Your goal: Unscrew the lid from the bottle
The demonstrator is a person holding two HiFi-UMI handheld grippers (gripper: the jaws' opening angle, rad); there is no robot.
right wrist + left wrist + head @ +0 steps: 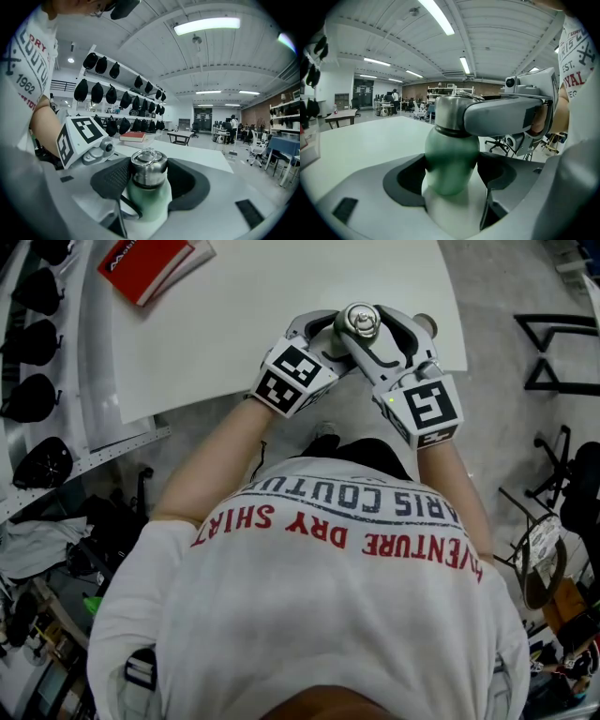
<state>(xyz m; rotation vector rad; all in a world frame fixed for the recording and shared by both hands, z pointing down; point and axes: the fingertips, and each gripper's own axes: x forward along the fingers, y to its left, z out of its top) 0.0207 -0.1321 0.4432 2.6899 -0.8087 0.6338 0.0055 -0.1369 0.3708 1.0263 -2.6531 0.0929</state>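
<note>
Left jaws clamp the green bottle [450, 161]; right jaws grip its steel lid [148, 171].

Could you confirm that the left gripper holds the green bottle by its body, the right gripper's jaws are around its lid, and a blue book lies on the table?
Not quite: the head view shows the book on the table is red, not blue. Otherwise yes: the left gripper holds the bottle by its body and the right gripper has its jaws around the lid.
</note>
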